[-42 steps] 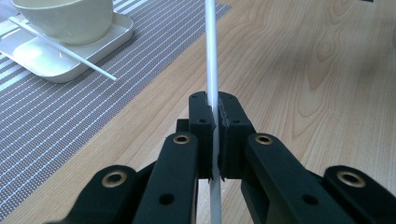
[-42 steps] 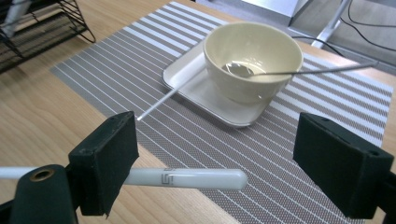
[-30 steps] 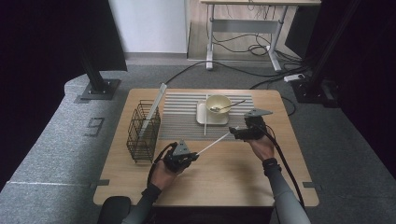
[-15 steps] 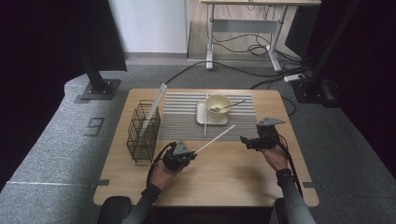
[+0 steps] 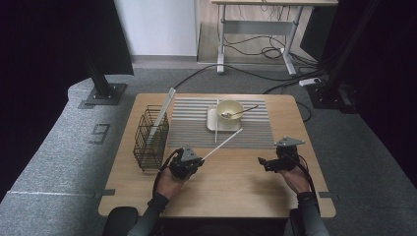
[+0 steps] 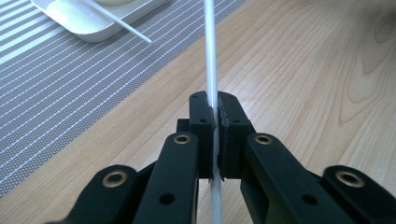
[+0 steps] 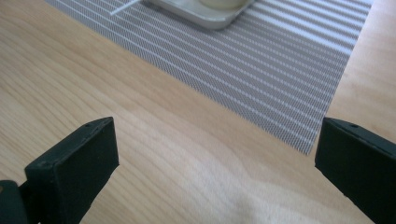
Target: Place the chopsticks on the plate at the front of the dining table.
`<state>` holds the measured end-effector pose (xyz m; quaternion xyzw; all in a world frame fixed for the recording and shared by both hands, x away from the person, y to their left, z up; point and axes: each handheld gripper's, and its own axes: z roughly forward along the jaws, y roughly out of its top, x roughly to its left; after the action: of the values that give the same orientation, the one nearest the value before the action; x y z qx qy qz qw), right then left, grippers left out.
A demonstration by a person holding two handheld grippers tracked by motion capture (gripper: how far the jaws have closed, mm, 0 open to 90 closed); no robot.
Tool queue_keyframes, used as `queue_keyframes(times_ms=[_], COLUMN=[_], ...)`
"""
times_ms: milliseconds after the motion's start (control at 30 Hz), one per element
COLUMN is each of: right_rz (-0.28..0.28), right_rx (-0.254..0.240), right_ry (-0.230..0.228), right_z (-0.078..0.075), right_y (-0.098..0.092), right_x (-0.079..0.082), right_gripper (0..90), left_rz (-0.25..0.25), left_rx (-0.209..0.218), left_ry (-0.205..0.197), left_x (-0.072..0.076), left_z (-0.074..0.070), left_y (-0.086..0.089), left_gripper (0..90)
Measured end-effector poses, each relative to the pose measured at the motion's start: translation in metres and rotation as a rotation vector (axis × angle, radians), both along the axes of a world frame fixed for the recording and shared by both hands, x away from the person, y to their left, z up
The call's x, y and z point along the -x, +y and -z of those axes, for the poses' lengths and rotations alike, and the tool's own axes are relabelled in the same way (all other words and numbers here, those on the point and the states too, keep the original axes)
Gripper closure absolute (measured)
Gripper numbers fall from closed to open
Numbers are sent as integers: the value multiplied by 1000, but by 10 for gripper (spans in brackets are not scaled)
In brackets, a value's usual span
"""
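Wood, wire, woven mat and matt black plastic

The table point(image 5: 231, 182) is pale wood with clear grain and a smooth, faintly sheened finish; on it lies a mat point(image 5: 194, 125) of grey-and-white striped weave, finely textured (the mesh shows close up in the left tool view). The tray point(image 6: 100, 18) looks like smooth, slightly glossy white plastic or ceramic, and the bowl point(image 5: 230, 109) on it is a pale cream with a soft shine. The rack point(image 5: 150, 140) is thin black wire. The left tool point(image 6: 214, 122) is matt black plastic with brass-coloured rivets, holding a smooth white stick point(image 6: 210, 56); the right tool point(image 7: 217, 149) has the same dull black finish. The floor point(image 5: 54, 162) is rough grey carpet.
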<state>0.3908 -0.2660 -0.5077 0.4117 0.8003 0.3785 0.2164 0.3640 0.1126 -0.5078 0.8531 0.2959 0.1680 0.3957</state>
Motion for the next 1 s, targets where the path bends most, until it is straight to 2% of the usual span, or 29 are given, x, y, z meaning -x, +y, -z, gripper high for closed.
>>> queue_keyframes(times_ms=[300, 467, 600, 767, 833, 1000], right_rz=[24, 29, 42, 30, 29, 31], right_rx=[-18, -7, 18, 43, 38, 32], right_ry=[16, 51, 68, 102, 112, 102], right_z=[17, 32, 41, 53, 55, 56], right_y=[-12, -17, -19, -17, -17, -18], right_x=[8, 9, 9, 7, 6, 6], right_gripper=[0, 0, 0, 0, 0, 0], left_rz=[-43, -72, -96, -130, -143, -178], left_rx=[-4, -4, -3, -2, 1, 0], left_ry=[1, 0, -1, -1, 2, 1], left_x=[-3, -4, -6, -9, -10, -14], left_z=[1, 1, 0, 0, 0, 0], left_y=[4, 7, 9, 10, 10, 11], left_gripper=[855, 855, 855, 855, 855, 855])
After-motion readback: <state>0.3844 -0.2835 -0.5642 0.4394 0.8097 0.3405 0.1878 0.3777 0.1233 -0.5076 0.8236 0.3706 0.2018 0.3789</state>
